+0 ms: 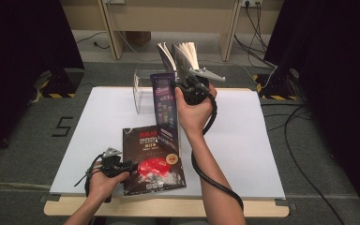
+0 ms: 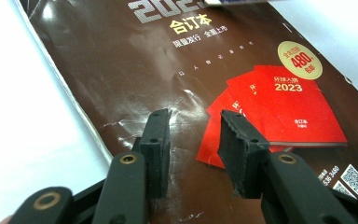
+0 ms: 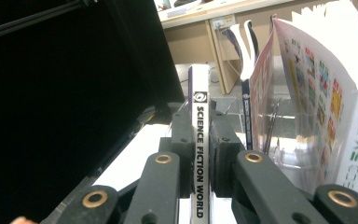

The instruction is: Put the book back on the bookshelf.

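1. The right gripper [image 1: 193, 89] is clamped on the spine of a thin magazine [image 1: 167, 108] and holds it upright above the middle of the white table [image 1: 243, 140]. In the right gripper view the jaws press on both sides of that spine [image 3: 201, 154], which reads "Science Fiction World".

2. A clear holder [image 1: 145, 96] stands at the far side of the table, and at least two other books or magazines [image 3: 326, 107] show upright beside it in the right gripper view. So some of the sorting looks done. From the high view I cannot tell whether those fanned pages [image 1: 187, 54] sit inside the holder or belong to what the hand carries.

3. The held magazine is not yet in the holder. It hangs in the air just in front of it, so setting it in place is the step in hand.

4. A dark brown magazine [image 1: 152, 161] lies flat on the near edge of the table, untouched as far as placement goes.

5. The left gripper [image 2: 193, 140] hovers over that brown cover with its jaws partly apart and nothing between them. This one is likely the next to lift and stand up.
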The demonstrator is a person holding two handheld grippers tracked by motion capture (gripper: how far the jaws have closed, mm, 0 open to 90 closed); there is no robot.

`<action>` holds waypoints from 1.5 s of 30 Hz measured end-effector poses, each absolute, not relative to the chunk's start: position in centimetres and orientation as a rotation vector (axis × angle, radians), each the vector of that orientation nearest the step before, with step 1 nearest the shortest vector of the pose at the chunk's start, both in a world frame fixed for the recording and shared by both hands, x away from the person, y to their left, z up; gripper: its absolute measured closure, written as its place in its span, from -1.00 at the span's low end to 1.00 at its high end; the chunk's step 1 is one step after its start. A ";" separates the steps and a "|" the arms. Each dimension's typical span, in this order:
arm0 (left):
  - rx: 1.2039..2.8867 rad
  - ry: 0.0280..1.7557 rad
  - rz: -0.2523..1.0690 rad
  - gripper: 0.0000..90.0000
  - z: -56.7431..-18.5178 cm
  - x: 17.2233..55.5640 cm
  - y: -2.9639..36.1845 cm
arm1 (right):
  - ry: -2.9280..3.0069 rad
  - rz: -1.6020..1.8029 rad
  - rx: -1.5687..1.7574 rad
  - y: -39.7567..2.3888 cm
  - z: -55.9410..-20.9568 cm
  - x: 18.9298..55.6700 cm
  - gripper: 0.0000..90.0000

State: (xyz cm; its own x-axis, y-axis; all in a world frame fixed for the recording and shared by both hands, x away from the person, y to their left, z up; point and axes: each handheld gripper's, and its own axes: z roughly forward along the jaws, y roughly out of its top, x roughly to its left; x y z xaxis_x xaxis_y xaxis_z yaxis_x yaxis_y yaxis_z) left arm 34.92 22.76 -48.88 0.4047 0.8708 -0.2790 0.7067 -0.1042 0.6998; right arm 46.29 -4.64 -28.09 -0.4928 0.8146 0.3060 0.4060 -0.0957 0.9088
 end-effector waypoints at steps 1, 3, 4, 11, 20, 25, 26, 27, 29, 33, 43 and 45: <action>1.862 1.355 0.260 0.39 -48.9 34.9 22.7 | 1.827 1.614 1.330 -4.6 -28.0 46.4 0.85; 1.863 1.355 0.262 0.39 -48.9 34.9 22.7 | 1.814 1.613 1.326 -4.4 -28.0 46.6 0.85; 1.869 1.355 0.258 0.39 -48.8 34.9 22.8 | 1.809 1.611 1.322 -4.4 -28.0 46.6 0.85; 1.864 1.352 0.260 0.39 -48.9 34.9 22.8 | 1.783 1.609 1.319 -3.9 -27.9 47.4 0.85; 1.863 1.351 0.255 0.39 -48.9 34.9 22.8 | 1.781 1.596 1.303 -3.1 -27.5 48.3 0.85; 1.863 1.350 0.254 0.39 -48.9 34.9 22.8 | 1.773 1.578 1.295 -2.9 -27.3 49.0 0.85; 1.863 1.350 0.254 0.39 -48.9 34.9 22.8 | 1.776 1.576 1.303 -2.8 -27.3 49.1 0.85; 1.862 1.350 0.252 0.39 -48.9 34.9 22.8 | 1.780 1.571 1.304 -2.7 -27.3 49.3 0.85; 1.861 1.350 0.251 0.39 -48.9 34.9 22.8 | 1.780 1.571 1.310 -2.6 -27.4 49.6 0.85; 1.862 1.349 0.248 0.39 -48.9 34.8 22.7 | 1.763 1.573 1.305 -2.4 -27.4 50.1 0.85; 1.862 1.345 0.240 0.39 -48.9 34.8 22.7 | 1.682 1.543 1.264 -1.4 -27.2 51.0 0.85; 1.861 1.346 0.240 0.39 -48.9 34.8 22.8 | 1.671 1.540 1.273 -1.3 -27.3 51.4 0.85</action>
State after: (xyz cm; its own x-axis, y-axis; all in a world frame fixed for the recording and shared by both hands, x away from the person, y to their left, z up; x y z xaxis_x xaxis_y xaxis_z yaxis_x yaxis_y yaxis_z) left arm 34.84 22.76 -48.91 0.4137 0.8627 -0.2907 0.7088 -0.1048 0.6976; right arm 51.44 -1.30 -27.28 -0.4148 0.8856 0.2089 0.2805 -0.0940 0.9553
